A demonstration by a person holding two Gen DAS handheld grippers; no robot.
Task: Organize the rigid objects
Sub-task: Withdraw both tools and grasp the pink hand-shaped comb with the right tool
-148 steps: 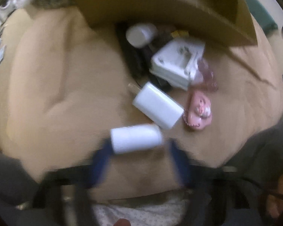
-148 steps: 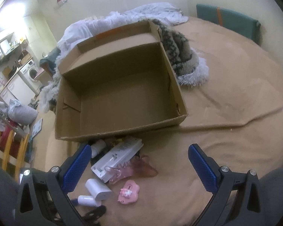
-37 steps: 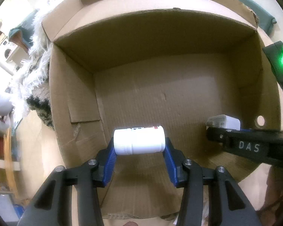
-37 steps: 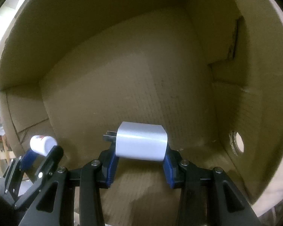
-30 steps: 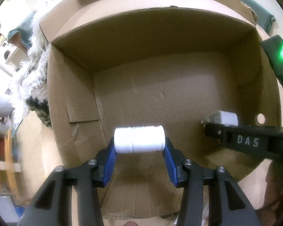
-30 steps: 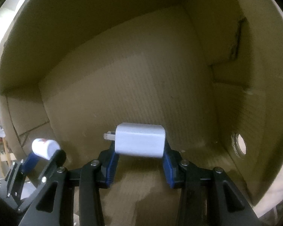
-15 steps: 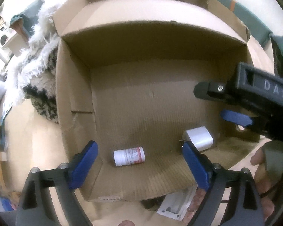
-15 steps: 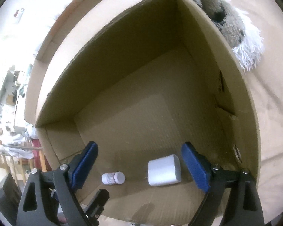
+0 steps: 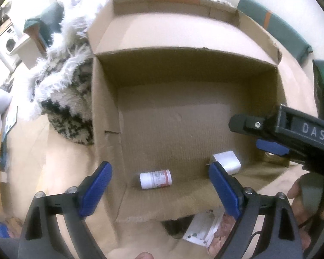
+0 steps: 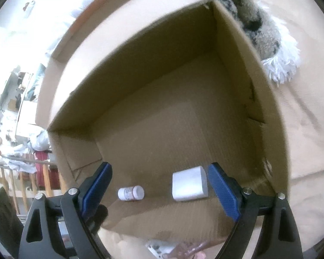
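Observation:
A white pill bottle (image 9: 155, 178) lies on its side on the floor of the open cardboard box (image 9: 183, 64), near the front wall. A white charger block (image 9: 226, 161) lies to its right. Both also show in the right wrist view, the bottle (image 10: 130, 193) and the charger (image 10: 189, 183). My left gripper (image 9: 161, 188) is open and empty, above the box's front edge. My right gripper (image 10: 159, 186) is open and empty, also over the front edge; it shows from the side in the left wrist view (image 9: 270, 138).
The box (image 10: 270, 108) sits on a tan blanket (image 10: 308, 99). A shaggy black-and-white throw (image 9: 62, 90) lies against its far side. A white plastic item (image 9: 199, 231) and a pink item (image 9: 223, 228) lie on the blanket in front of the box.
Both grippers opened and dropped the bottle and the charger into the box, then drew back and up. In the last half second they rose a little further.

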